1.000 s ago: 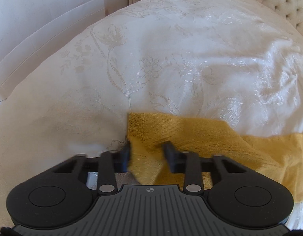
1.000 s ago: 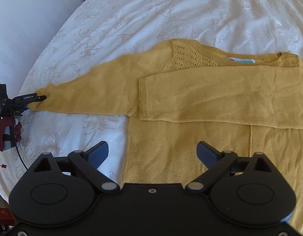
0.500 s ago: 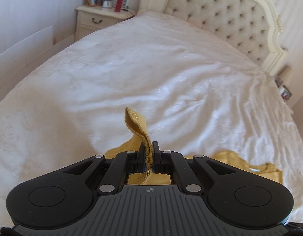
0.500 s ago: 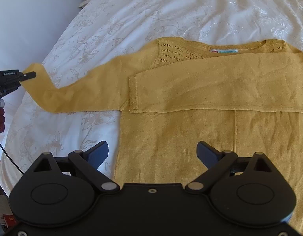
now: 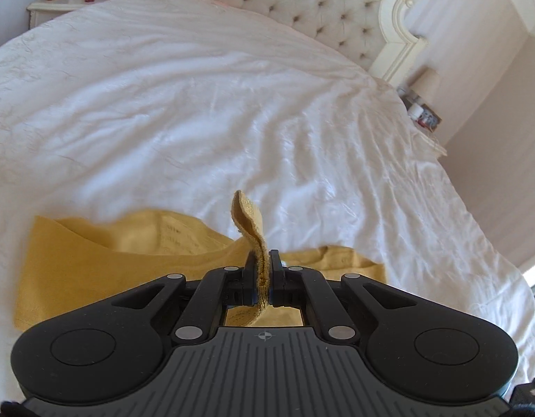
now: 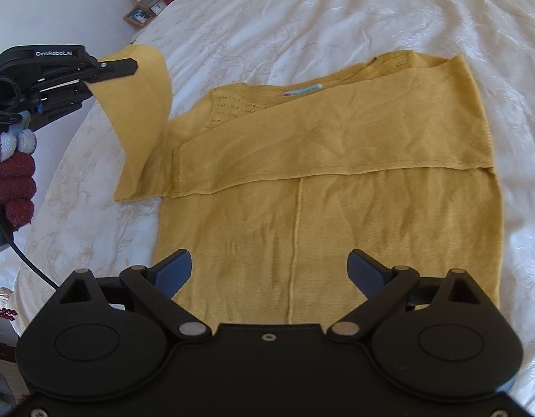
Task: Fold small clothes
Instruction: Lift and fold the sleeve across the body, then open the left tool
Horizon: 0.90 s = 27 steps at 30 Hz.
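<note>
Now, nearest to you, your right gripper hangs over the near hem of the yellow sweater, its jaws spread wide with nothing between them and no pad touching cloth. If you drop it carelessly it will likely rumple the flat body panel, and the sweater lies close enough under the jaws that a stray pinch could catch a single layer and drag the whole garment toward the near edge of the bed.

Further out, the right sleeve is already laid flat across the chest, reaching to the left side. That fold is loose. Any tug from the left could slide it out of line.

Far left, your left gripper has its jaws clamped tight on the cuff of the left sleeve, which is lifted off the bed and hangs in a curve down to the shoulder. From that gripper's own camera the cuff sits squeezed between the pads with its tip flopping free above. The bite looks narrow, so the knit may well slip out mid-swing. Pull too hard and you will probably drag the shoulder and shift the sweater. Carry the cuff too low and the sleeve could fold on itself and land bunched instead of flat over the other.
</note>
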### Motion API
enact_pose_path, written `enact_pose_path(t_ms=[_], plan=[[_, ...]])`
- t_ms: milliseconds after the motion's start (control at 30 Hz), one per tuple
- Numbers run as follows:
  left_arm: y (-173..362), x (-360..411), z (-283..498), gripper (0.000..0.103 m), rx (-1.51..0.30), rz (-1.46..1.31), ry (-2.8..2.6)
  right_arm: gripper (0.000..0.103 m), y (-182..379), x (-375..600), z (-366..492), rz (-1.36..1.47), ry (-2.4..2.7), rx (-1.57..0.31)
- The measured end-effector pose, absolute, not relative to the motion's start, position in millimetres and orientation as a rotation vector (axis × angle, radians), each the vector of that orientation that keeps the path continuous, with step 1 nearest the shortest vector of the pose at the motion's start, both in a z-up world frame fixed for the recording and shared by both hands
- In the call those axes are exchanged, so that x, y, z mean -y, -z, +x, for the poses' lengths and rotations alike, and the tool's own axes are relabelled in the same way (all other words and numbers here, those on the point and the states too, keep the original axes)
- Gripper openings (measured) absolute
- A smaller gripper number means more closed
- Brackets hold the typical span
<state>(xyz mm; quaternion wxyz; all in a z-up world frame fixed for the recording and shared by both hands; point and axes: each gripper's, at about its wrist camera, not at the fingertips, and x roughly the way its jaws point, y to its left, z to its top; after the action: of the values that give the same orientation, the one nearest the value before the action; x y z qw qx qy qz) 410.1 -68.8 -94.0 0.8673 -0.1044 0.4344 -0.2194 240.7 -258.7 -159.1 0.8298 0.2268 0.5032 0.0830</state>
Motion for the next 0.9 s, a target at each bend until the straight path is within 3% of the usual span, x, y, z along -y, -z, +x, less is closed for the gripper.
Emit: enact_pose_path(t_ms=[233, 267, 367, 400, 833, 900], plan=[[127.7, 146.1, 396.2, 0.007, -0.991, -0.186, 0.481, 0.097, 163.3, 306.2, 230.5, 0.501, -0.12, -1.06], [125.8, 151.3, 392.8, 0.009, -0.986, -0.179, 0.492, 0.097, 163.4, 310.0, 230.4, 0.504, -0.116, -1.057], [118.2, 157.6, 381.5, 0.03, -0.947, -0.137, 0.518, 0.097, 165.1, 317.2, 232.8, 0.509, -0.103, -1.047], [116.4, 157.1, 375.1, 0.03, -0.933, -0.118, 0.519, 0.097, 165.3, 318.9, 234.7, 0.511, -0.099, -1.041], [176.6, 44.7, 339.2, 0.032, -1.088, -0.01, 0.209, 0.095, 173.8, 301.3, 304.7, 0.483, -0.176, -1.002], [185.8, 29.2, 338.0, 0.032, -1.105, -0.017, 0.155, 0.076, 179.8, 296.4, 318.4, 0.473, -0.19, -1.021]])
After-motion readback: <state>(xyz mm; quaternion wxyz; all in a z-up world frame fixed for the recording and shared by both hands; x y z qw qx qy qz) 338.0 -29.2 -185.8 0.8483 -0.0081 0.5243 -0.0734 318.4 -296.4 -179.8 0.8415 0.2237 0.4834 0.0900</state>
